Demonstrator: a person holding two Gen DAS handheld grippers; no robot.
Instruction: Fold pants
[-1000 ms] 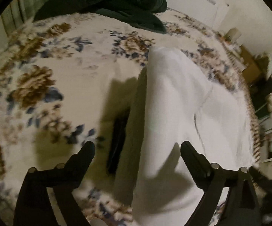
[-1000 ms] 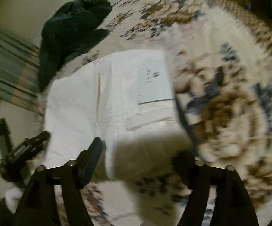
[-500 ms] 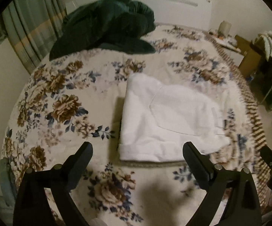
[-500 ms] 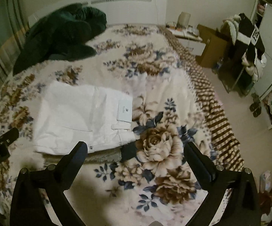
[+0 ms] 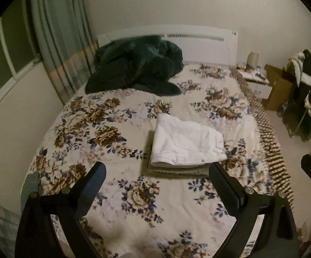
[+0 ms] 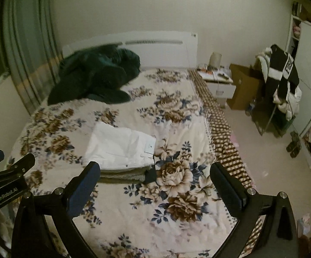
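The white pants point(image 5: 185, 144) lie folded into a compact rectangle on the floral bedspread point(image 5: 116, 189), on top of a folded grey-green garment point(image 5: 177, 171). They also show in the right wrist view point(image 6: 121, 146), back patch facing up. My left gripper point(image 5: 157, 178) is open and empty, held well back above the near part of the bed. My right gripper point(image 6: 155, 177) is open and empty too, at a like distance. The left gripper's body shows at the left edge of the right wrist view point(image 6: 2, 182).
A dark green blanket heap point(image 5: 138, 68) lies at the bed's head by the white headboard point(image 5: 198, 43). Curtains point(image 5: 58, 53) hang on the left. A nightstand point(image 6: 217, 83), a cardboard box point(image 6: 241, 90) and a clothes rack point(image 6: 282, 86) stand right of the bed.
Both grippers have pulled back and up from the pants, which went from filling the views to lying small mid-bed. Both stay open.
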